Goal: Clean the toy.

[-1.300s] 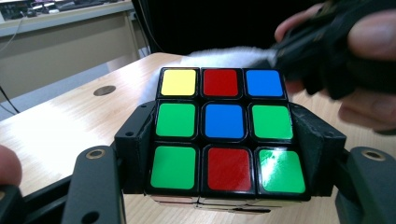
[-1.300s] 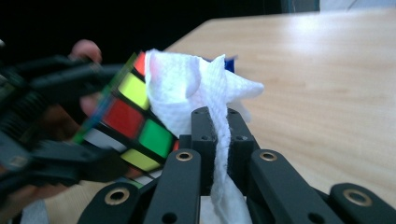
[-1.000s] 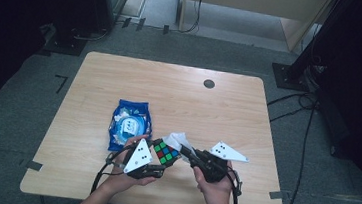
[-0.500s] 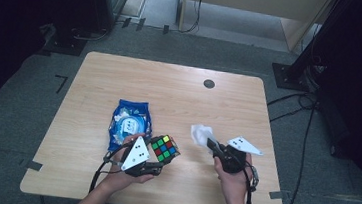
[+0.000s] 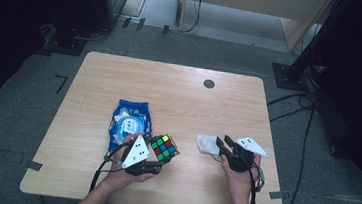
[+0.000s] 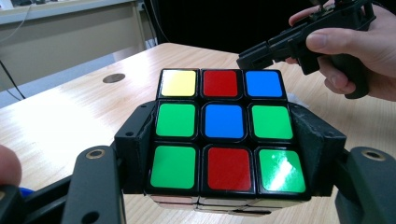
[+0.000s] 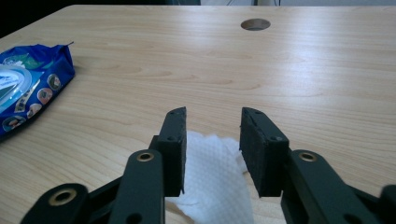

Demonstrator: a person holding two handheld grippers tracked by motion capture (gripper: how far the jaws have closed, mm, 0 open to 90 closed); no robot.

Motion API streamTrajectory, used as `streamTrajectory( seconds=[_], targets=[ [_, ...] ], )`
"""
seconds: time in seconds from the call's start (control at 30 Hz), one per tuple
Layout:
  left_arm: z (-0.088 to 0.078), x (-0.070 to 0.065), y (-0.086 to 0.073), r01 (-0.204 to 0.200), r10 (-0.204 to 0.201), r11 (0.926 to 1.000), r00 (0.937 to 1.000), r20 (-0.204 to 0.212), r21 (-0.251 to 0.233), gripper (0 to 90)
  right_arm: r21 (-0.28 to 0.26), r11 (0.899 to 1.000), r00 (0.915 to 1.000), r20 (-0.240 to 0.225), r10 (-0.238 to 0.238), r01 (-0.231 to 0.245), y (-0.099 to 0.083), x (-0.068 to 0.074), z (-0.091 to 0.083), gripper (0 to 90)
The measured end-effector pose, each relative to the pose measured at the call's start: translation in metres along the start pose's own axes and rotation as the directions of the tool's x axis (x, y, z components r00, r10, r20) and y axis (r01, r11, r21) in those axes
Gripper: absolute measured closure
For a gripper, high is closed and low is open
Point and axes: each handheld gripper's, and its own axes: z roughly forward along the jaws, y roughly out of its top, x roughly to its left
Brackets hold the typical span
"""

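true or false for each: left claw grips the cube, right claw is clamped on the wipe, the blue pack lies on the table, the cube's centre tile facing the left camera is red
1. The left claw grips the puzzle cube. True.
2. The right claw is clamped on the white wipe. False: its jaws have just been opening, and the wipe lies between them, unpressed.
3. The blue pack lies on the table. True.
4. The cube's centre tile facing the left gripper view is red. False: it is blue.

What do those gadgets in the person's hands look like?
Each hand holds a black gripper, left and right, with two flat dark jaws on round-bolted arms. Each carries a pale three-cornered plate with black dots on top and trails a dark cable. The forearms are bare.
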Motion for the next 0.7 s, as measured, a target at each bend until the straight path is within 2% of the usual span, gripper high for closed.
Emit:
streamTrajectory(
  seconds=[0.07,0.13,0.2,0.27,0.37,0.4,0.5,0.7],
  targets=[
    [0.000,0.000,0.000,0.002,-0.002,1.0000,1.0000,0.000,-0.003,33.9,-0.006,1.000,1.0000,-0.002,0.003,-0.003,0.001,0.001,-0.001,59.7],
    [-0.001,0.001,0.001,0.004,-0.004,1.0000,1.0000,-0.002,-0.006,33.9,-0.020,1.000,0.9996,-0.028,-0.003,0.002,0.001,0.003,-0.002,57.6],
    [-0.002,0.002,0.001,0.011,-0.011,0.9999,0.9999,-0.004,-0.006,33.9,-0.030,1.000,0.9970,-0.077,-0.003,0.001,0.002,0.009,-0.002,55.2],
    [-0.002,0.003,0.002,0.012,-0.012,0.9999,0.9998,-0.015,0.000,33.9,-0.029,1.000,0.9892,-0.146,0.005,-0.009,0.002,0.016,-0.001,52.5],
    [-0.002,0.004,0.003,0.018,-0.017,0.9998,0.9994,-0.029,0.005,33.9,-0.028,0.999,0.9599,-0.280,0.016,-0.025,0.001,0.027,0.003,48.9],
    [-0.002,0.005,0.004,0.018,-0.018,0.9998,0.9994,-0.030,0.006,33.9,-0.029,0.999,0.9531,-0.302,0.013,-0.023,0.000,0.030,0.004,48.0],
    [-0.002,0.005,0.006,0.023,-0.023,0.9997,0.9989,-0.040,0.007,33.9,-0.047,0.999,0.9199,-0.391,-0.023,0.005,-0.002,0.044,0.007,43.5],
    [-0.001,0.006,0.010,0.041,-0.041,0.9990,0.9982,-0.044,0.015,33.9,-0.106,0.990,0.8819,-0.454,-0.129,0.090,-0.006,0.072,0.010,35.7]
  ],
)
